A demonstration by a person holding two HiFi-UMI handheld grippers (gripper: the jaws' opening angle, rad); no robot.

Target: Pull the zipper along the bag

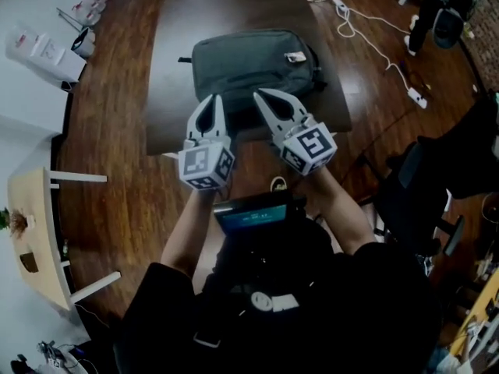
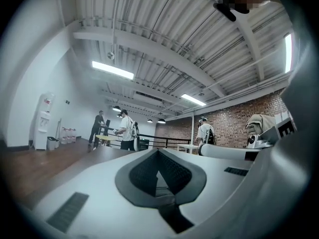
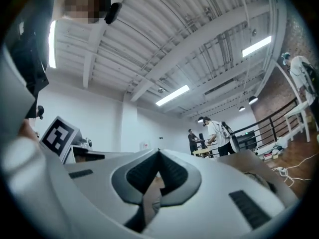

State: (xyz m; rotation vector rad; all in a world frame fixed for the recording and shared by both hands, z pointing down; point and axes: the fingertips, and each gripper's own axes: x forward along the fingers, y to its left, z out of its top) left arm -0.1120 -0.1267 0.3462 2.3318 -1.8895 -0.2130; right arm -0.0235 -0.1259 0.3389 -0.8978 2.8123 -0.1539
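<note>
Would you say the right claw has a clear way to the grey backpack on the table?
Probably yes: the right claw, shut, is held just short of the backpack, with nothing visible between them.

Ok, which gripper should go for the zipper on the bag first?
Right, probably. The left gripper and right gripper are both shut, raised clear of the bag; the right is nearer the pale tag on that side. Whether that's the zipper pull I can't tell.
</note>
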